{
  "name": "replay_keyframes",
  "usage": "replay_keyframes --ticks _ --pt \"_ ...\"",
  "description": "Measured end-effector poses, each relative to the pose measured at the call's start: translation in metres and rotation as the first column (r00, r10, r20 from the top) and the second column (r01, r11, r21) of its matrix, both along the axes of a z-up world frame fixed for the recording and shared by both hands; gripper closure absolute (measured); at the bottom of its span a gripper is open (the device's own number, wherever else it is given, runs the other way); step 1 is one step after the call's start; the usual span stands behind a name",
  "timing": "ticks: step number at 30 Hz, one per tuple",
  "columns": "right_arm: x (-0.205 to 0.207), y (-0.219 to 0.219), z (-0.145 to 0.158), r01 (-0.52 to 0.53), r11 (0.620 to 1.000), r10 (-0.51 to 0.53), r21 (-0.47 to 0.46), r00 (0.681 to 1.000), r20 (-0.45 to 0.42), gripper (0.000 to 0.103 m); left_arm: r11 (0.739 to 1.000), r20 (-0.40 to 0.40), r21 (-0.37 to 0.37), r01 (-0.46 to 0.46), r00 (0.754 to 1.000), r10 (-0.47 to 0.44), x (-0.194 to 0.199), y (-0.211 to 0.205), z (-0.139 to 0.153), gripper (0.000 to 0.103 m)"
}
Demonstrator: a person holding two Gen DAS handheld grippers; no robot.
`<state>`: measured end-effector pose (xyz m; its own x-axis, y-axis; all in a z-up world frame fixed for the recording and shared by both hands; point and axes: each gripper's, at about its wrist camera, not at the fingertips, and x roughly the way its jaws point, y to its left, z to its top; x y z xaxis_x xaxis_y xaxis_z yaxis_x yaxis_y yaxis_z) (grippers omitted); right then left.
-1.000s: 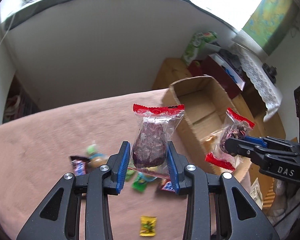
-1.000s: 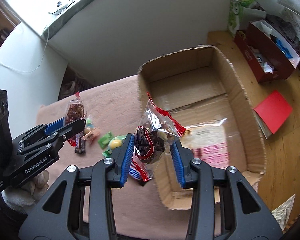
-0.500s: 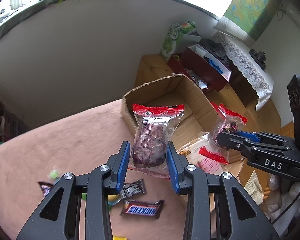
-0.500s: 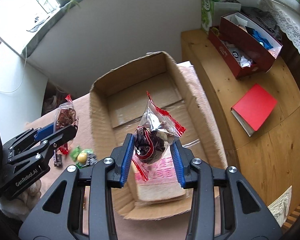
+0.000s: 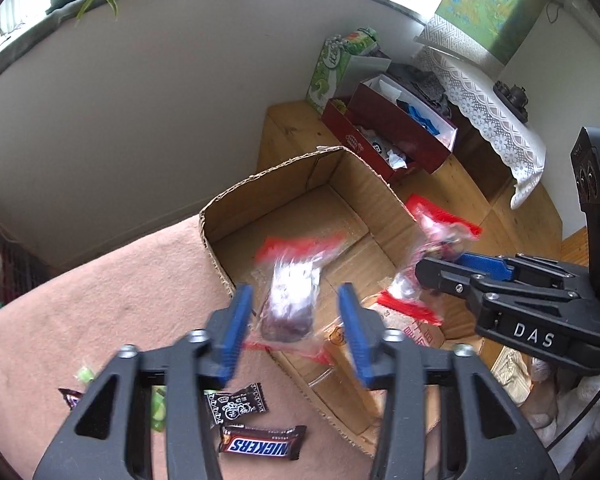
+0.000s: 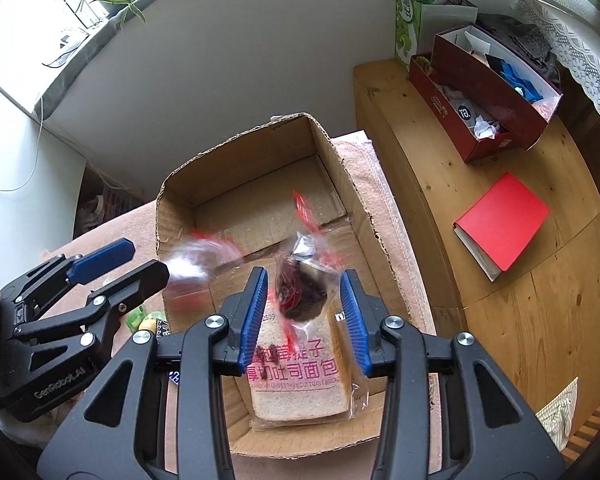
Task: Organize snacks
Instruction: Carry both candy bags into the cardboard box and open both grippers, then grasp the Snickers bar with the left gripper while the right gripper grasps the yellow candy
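An open cardboard box point(image 5: 260, 184) point(image 6: 236, 144) stands on the pink cloth. My left gripper point(image 5: 296, 316) is open above the box's near edge; a clear red-edged snack packet point(image 5: 290, 300) is blurred between its spread fingers, free of the pads. My right gripper point(image 6: 304, 304) is also open over the box; a second red-edged packet of dark snacks point(image 6: 302, 284) hangs loose between its fingers, above a bagged toast loaf point(image 6: 296, 376) in the box. Each gripper shows in the other's view, the right point(image 5: 424, 272) and the left point(image 6: 148, 264).
A Snickers bar point(image 5: 260, 446), a black candy point(image 5: 236, 402) and green sweets point(image 5: 158, 412) lie on the cloth left of the box. A wooden surface to the right holds a red book point(image 6: 504, 220), a dark red box point(image 6: 484, 92) and a green carton point(image 6: 410, 20).
Both grippers moved over the box and opened. Both packets, held shut half a second ago, are now loose and blurred between the spread fingers.
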<state>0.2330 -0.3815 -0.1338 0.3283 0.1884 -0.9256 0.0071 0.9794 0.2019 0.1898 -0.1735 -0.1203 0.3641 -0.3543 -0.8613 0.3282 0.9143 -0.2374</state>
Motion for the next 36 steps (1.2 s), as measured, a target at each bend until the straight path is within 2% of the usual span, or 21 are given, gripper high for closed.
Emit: replay_keyframes --ticks 1,2,21,30,36 --pt "-0.001 0.000 0.000 0.001 1.000 -0.001 -0.001 1.000 0.001 0.053 1.000 0.005 0.001 -0.001 1.000 0.001 0.000 0.000 0.001 0.052" --pt "-0.001 0.000 0.001 0.002 1.000 -0.002 -0.001 1.000 0.004 0.052 1.000 0.007 0.002 0.000 1.000 0.000 -0.001 0.001 0.001 0.052" --pt "-0.023 0.021 0.020 -0.042 0.999 0.041 0.019 0.998 0.046 0.052 0.998 0.042 0.001 -0.058 0.997 0.057 -0.015 0.030 0.018 0.052" --pt "-0.050 0.063 0.033 -0.163 0.986 0.159 0.048 0.984 0.079 0.052 0.985 0.037 -0.002 -0.172 0.984 0.172 -0.037 0.090 0.022 0.052" --pt "-0.076 0.107 0.028 -0.297 0.955 0.295 0.016 0.953 0.067 0.052 0.963 0.011 0.009 -0.268 0.963 0.268 -0.059 0.139 0.013 0.052"
